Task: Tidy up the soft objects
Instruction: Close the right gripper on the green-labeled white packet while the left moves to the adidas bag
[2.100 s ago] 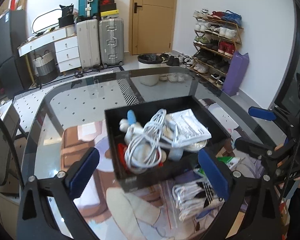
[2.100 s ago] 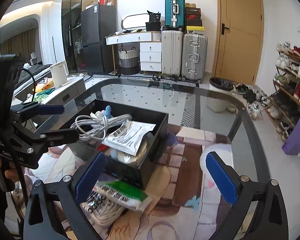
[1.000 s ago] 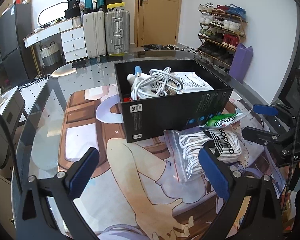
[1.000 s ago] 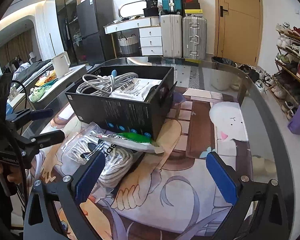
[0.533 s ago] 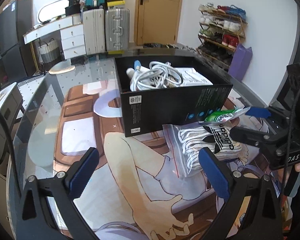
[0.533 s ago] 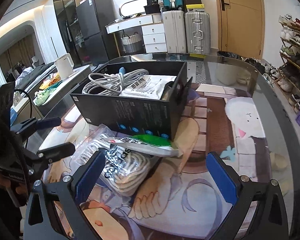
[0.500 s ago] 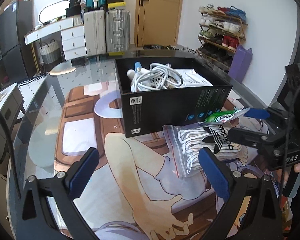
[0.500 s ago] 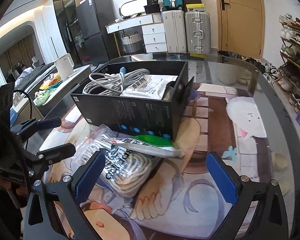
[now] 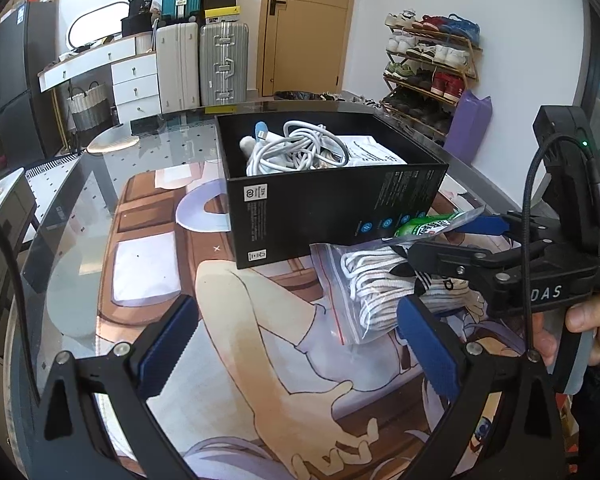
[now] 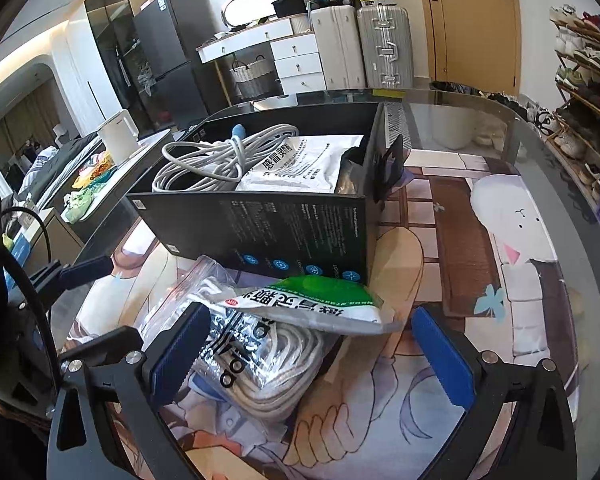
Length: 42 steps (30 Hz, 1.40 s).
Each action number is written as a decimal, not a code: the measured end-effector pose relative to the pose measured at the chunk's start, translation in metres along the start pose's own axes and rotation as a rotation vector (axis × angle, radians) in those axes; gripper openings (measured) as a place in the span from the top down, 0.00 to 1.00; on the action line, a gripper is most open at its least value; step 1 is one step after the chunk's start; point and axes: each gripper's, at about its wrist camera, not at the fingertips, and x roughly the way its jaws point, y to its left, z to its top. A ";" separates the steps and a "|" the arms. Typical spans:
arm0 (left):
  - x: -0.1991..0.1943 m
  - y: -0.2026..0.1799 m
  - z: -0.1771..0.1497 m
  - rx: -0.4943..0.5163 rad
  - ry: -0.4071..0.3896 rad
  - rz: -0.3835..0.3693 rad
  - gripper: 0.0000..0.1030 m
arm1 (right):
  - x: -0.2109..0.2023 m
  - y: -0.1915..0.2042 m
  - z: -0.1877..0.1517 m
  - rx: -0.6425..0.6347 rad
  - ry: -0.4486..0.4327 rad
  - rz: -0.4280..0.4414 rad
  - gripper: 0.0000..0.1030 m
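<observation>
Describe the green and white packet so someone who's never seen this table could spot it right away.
Find the black box on the glass table. Against its near wall lies a clear zip bag of white socks, and the green and white packet rests on top of that bag. It alone has a green end and printed Chinese characters outside the box.

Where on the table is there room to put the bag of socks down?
Bare room: the glass table left of the black box, and the patch right of the box by the white bunny picture. Crowded: in front of the box, where the green packet lies on the sock bag, and inside the box.
</observation>
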 end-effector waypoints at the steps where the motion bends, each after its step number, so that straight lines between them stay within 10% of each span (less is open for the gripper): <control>1: 0.000 0.001 0.000 -0.005 0.002 -0.004 0.03 | 0.001 0.000 0.001 0.002 0.002 0.000 0.01; 10: 0.002 0.001 0.000 -0.016 0.010 -0.010 0.03 | 0.008 -0.001 0.006 0.027 0.004 -0.031 0.02; 20: 0.004 0.000 -0.001 -0.019 0.015 -0.013 0.03 | -0.001 -0.002 0.002 0.003 -0.014 -0.033 0.35; 42: 0.005 -0.001 -0.003 -0.015 0.021 -0.023 0.03 | 0.004 0.009 0.009 0.015 -0.030 -0.100 0.18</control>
